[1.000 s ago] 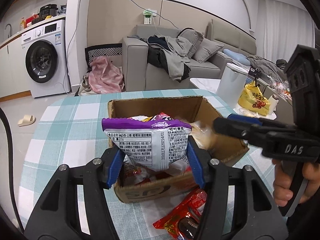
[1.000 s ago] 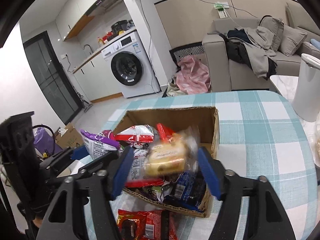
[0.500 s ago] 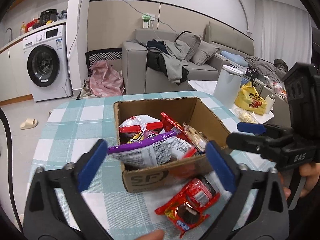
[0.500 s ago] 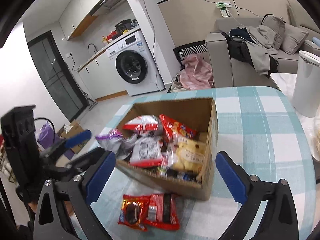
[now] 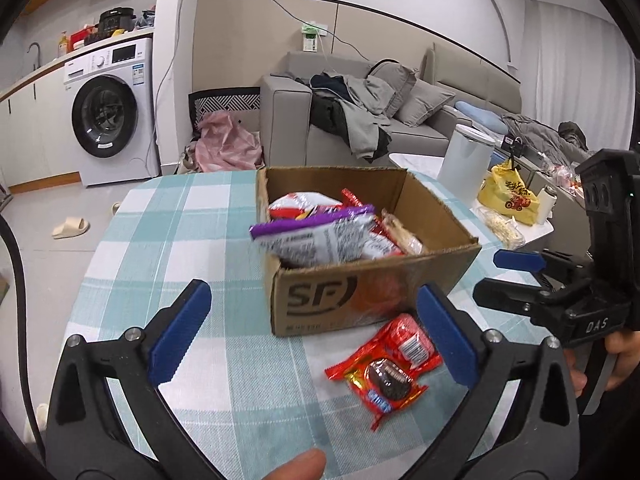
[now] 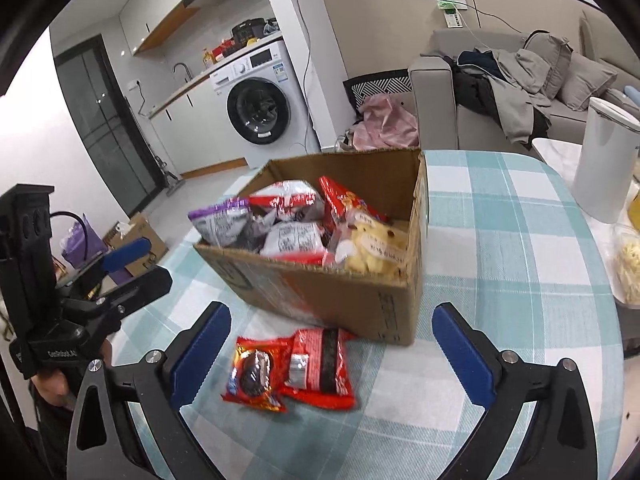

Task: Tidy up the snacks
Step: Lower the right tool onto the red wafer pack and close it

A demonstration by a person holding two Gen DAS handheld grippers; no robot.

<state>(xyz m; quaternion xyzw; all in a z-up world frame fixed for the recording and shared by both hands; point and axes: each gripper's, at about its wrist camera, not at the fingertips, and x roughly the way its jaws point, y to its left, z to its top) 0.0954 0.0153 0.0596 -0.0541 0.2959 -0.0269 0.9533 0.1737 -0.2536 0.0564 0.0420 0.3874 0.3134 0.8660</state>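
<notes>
- Red snack packets (image 5: 386,364) (image 6: 294,368) are lying flat just before the cardboard box (image 5: 360,292) (image 6: 360,304), long axes running roughly along its front wall.
- Left gripper (image 5: 308,334) and right gripper (image 6: 332,350) are both hovering released, empty, before that box.

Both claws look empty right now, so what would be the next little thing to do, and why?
Probably lower the right claw onto the red snack packets and close on one. Both claws stand open and hold nothing, the packets lie on the checked tablecloth just outside the cardboard box, and the other snacks are already inside.

Bare tablecloth (image 5: 168,240) left of cardboard box (image 5: 360,292), red packets (image 6: 292,368) before it
</notes>
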